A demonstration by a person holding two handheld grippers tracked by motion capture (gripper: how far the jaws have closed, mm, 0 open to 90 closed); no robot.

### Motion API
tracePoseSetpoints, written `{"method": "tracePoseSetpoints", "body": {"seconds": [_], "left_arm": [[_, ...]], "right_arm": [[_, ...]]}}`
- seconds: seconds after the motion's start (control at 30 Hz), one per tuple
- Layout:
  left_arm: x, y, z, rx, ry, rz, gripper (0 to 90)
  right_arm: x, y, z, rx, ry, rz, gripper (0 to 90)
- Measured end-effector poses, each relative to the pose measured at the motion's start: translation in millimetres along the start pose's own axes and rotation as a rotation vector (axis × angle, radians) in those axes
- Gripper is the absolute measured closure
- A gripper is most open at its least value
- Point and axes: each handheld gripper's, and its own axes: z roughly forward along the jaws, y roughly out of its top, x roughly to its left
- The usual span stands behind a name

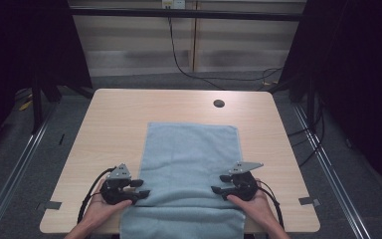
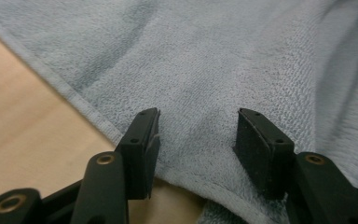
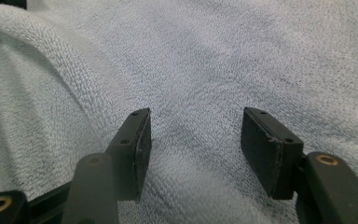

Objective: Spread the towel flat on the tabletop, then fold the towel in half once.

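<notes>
A light blue towel [image 1: 191, 164] lies long and flat down the middle of the wooden table [image 1: 109, 124]. Its near end hangs a little over the table's front edge. There is a soft ridge across the towel near the front, so it may have been folded or bunched there, but it is hard to tell from above.

The left gripper [image 1: 144, 188] sits at the towel's left edge, and the right gripper [image 1: 217, 183] sits at its right edge. Both are low, close to the cloth.

In the left gripper view, the two black jaws stand apart with the towel's hem between them, and they do not pinch it. In the right gripper view, the jaws also stand apart, right over the fuzzy cloth, with nothing squeezed.

So the job looks like it is near its start. The towel is spread out, and the hands are in place at both sides. What is left, I think, is to close on the edges, lift them, and fold the towel over.
</notes>
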Motion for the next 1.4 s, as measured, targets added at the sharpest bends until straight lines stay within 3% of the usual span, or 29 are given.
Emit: {"method": "tracePoseSetpoints", "body": {"seconds": [0.03,0.13,0.37,0.5,0.67,0.8,0.87,0.9,0.97,1.07,1.13,1.2,1.3,1.4], "left_arm": [[-3.9,-4.2,-2.7,-0.003,-0.033,-0.008,49.0],[-8.0,-9.2,-7.4,-0.001,-0.061,-0.03,49.1],[-27.1,-19.3,-17.5,0.032,-0.089,-0.028,48.6],[-24.9,-15.7,-17.8,0.026,-0.073,-0.001,43.6],[-5.1,8.5,-11.2,-0.045,-0.022,-0.015,41.5],[14.7,31.3,10.9,-0.026,0.013,-0.009,41.5],[20.1,35.5,17.7,-0.017,0.01,-0.016,41.6],[28.5,40.5,28.5,-0.012,0.003,-0.044,41.4],[31.1,41.0,35.8,-0.009,0.039,-0.026,40.7],[30.3,38.4,35.3,-0.014,0.033,-0.016,40.5],[28.3,34.0,34.0,-0.031,0.037,-0.006,40.6],[26.3,30.6,33.0,-0.042,0.044,0.009,40.6],[27.5,30.0,32.6,-0.048,0.037,0.003,41.0],[30.0,29.4,31.9,-0.054,0.027,-0.007,43.0]], "right_arm": [[1.9,-1.8,-2.2,0.002,0.005,0.012,43.3],[8.8,-8.0,-8.7,0.01,0.027,0.025,43.3],[30.2,-19.5,-21.1,0.044,0.061,0.028,43.3],[31.2,-14.7,-22.8,0.068,0.07,0.012,39.0],[2.6,6.5,-26.8,-0.012,0.047,0.04,36.7],[-28.2,23.2,-25.5,-0.036,0.005,0.074,36.9],[-44.2,30.1,-23.5,-0.05,-0.019,0.102,36.7],[-50.6,33.1,-23.1,-0.05,-0.026,0.114,36.7],[-59.9,38.2,-22.9,-0.058,-0.053,0.111,36.5],[-73.9,43.9,-22.1,-0.045,-0.074,0.102,34.9],[-85.2,43.0,-20.8,-0.069,-0.086,0.13,34.8],[-96.6,42.2,-16.2,-0.054,-0.093,0.142,34.5],[-111.4,45.6,-6.9,-0.031,-0.128,0.147,34.4],[-121.6,49.6,2.9,-0.057,-0.155,0.155,34.9]]}}
